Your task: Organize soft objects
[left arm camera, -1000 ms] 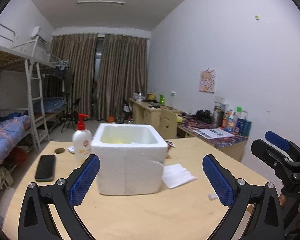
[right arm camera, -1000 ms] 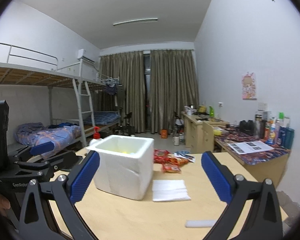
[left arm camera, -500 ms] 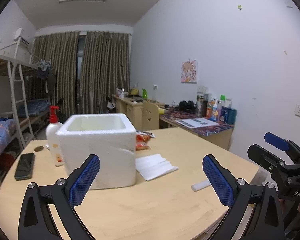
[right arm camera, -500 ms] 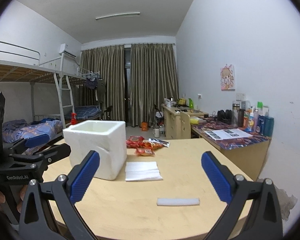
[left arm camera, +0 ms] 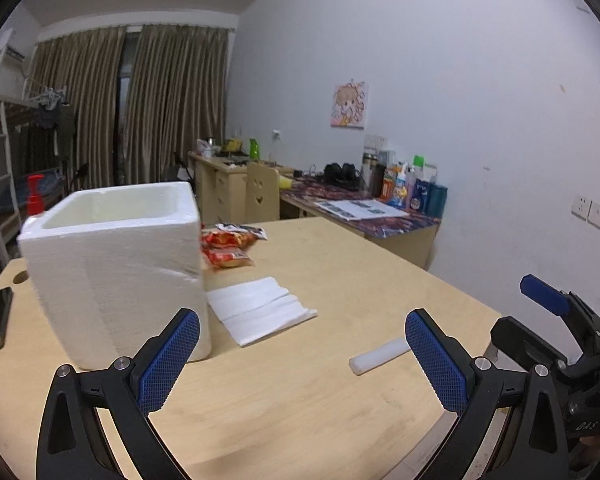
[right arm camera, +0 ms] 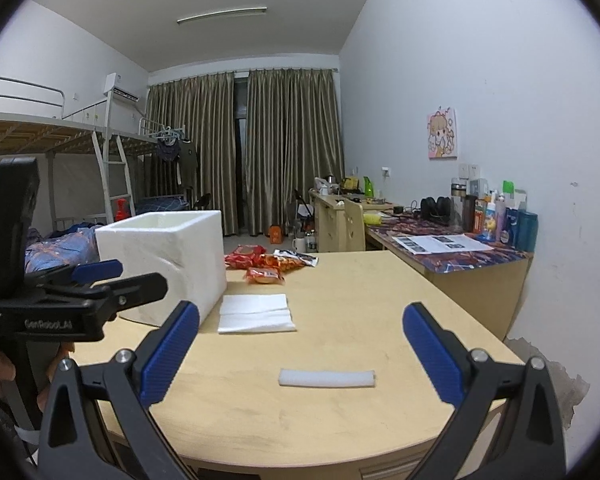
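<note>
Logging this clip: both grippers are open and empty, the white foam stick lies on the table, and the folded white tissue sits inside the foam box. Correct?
Not quite. The folded white tissue lies flat on the table beside the foam box, not inside it; the right wrist view shows this. The rest stands.

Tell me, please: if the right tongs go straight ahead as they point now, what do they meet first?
Probably the small white foam strip, which lies on the table centred between the open right tongs. Nothing stands before it. The folded white cloth lies farther on, slightly left. Depth is hard to judge.
</note>
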Motion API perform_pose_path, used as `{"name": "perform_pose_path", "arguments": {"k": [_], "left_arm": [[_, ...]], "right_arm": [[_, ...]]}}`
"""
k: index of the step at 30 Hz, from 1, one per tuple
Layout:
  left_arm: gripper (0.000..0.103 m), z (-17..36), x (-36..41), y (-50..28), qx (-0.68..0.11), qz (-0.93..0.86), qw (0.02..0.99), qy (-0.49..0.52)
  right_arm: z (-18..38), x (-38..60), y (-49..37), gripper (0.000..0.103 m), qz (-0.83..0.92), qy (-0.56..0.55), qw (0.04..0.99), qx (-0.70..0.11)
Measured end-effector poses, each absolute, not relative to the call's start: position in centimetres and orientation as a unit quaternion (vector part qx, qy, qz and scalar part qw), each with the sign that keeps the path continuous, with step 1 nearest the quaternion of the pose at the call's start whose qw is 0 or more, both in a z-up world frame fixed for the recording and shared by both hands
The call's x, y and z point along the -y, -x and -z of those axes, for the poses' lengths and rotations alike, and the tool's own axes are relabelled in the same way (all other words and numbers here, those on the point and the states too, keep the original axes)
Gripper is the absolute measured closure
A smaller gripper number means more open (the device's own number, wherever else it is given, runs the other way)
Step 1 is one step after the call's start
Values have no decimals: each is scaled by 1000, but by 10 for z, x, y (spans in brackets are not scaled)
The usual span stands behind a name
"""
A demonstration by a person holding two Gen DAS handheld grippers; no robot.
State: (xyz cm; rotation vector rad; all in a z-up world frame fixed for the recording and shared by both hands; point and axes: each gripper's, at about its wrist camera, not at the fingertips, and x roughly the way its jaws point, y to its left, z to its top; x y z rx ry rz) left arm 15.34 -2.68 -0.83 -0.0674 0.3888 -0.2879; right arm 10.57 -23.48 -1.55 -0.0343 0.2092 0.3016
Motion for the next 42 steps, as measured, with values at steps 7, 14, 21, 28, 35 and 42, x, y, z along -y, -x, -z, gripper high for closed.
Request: {"name": "perform_pose_path", "arguments": {"k": [7, 14, 21, 28, 35, 42], "left_arm": [[0, 15, 53, -179, -203, 164, 965, 11], [0, 22, 78, -213, -221, 160, 962, -31], [0, 26, 80, -251, -243, 151, 958, -13], [0, 39, 83, -289, -266, 145, 953, -8], [4, 55, 68, -320, -286, 115, 951, -5], [5, 67, 53, -335, -305, 101, 947, 20]], "right_arm": [[29, 254, -123, 0, -144, 2, 982, -125], [35, 275, -140, 0, -141, -12, 981, -134], [44, 273, -159, 0, -159, 3, 975, -156], [48, 276, -174, 0, -168, 2, 971, -170], [53, 269, -188, 0, -178, 11, 965, -192], [57, 255, -202, 0, -194, 32, 957, -212]]}}
